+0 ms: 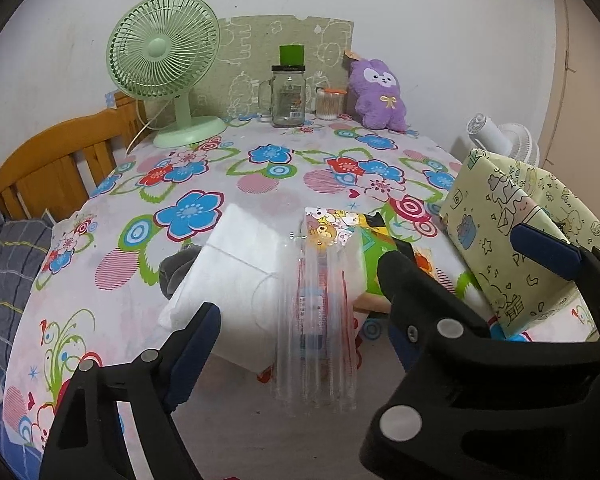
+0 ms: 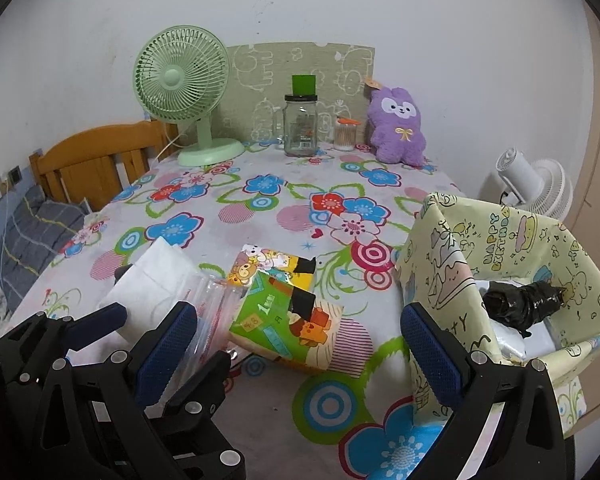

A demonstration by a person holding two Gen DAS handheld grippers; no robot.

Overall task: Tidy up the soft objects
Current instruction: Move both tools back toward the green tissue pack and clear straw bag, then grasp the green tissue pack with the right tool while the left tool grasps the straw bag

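Beside the tissue pack (image 1: pixel 340 240), a clear plastic bag (image 1: pixel 318 316) lies between the left gripper's (image 1: pixel 300 292) spread fingers: light, slippery, best pinched at its edge. Right of that pack, the right gripper (image 2: pixel 300 340) hovers spread beside the paper box (image 2: pixel 512 280).

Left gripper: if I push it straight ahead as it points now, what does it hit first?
Probably the clear plastic sleeve lying between the open fingers of the left gripper, with the white tissue pack just beside it. Depth is unclear.
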